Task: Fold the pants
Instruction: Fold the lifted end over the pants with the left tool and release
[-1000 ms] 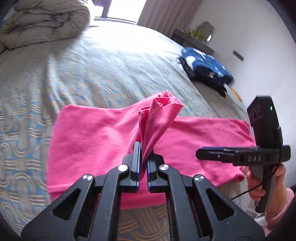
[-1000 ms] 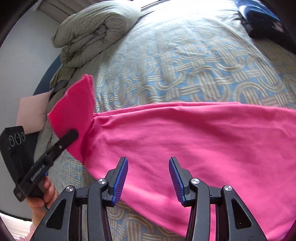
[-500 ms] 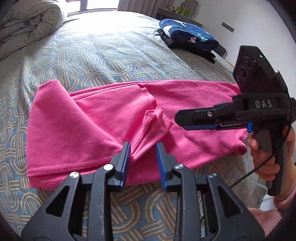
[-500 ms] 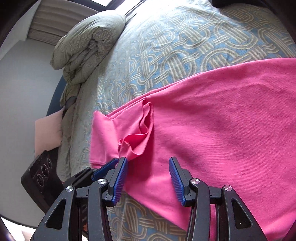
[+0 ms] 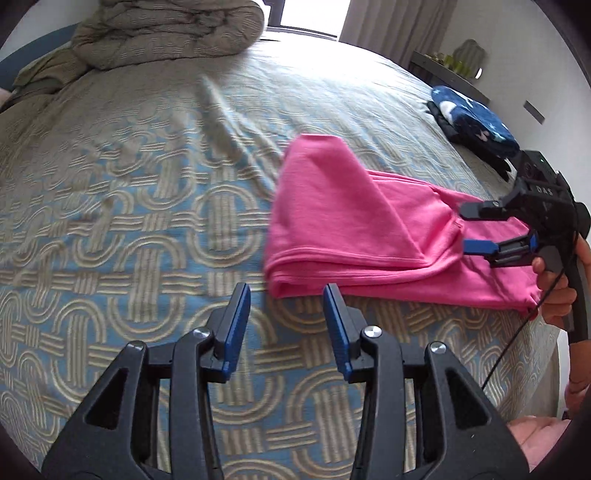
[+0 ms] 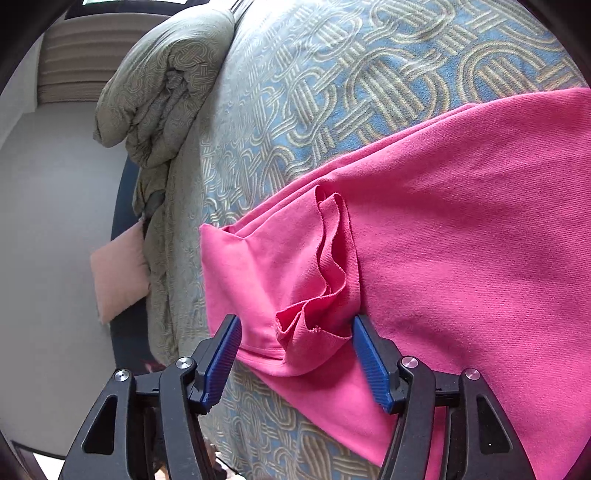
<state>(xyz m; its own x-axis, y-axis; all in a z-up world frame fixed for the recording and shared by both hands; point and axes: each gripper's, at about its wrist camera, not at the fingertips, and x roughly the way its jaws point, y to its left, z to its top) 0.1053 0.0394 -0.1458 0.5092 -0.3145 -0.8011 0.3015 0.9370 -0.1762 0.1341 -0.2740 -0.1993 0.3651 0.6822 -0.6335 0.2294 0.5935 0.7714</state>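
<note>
- On the patterned bedspread (image 5: 147, 206), near the bed's near edge, we have the pink pants (image 5: 351, 221) lying in a folded stack, several layers showing along the fold at the end nearest the left gripper.
- Our left gripper (image 5: 287, 321) hangs above bare bedspread just beside that folded end, fingers apart and holding nothing.
- Our right gripper (image 6: 295, 356) is spread wide around a rumpled bit of hem (image 6: 317, 295) on top of the pants (the pads sit either side of the bunch, not yet pinching it).
- We judge at least one fold done: the cloth is doubled over and fairly flat.
- Left to do, as we read it: smooth or tuck that loose hem, then perhaps one more fold to make a neat packet.
- Farther up the bed sit a rolled quilt (image 5: 166, 33) and a dark blue bundle (image 5: 476, 122), well apart from the pants.
</note>
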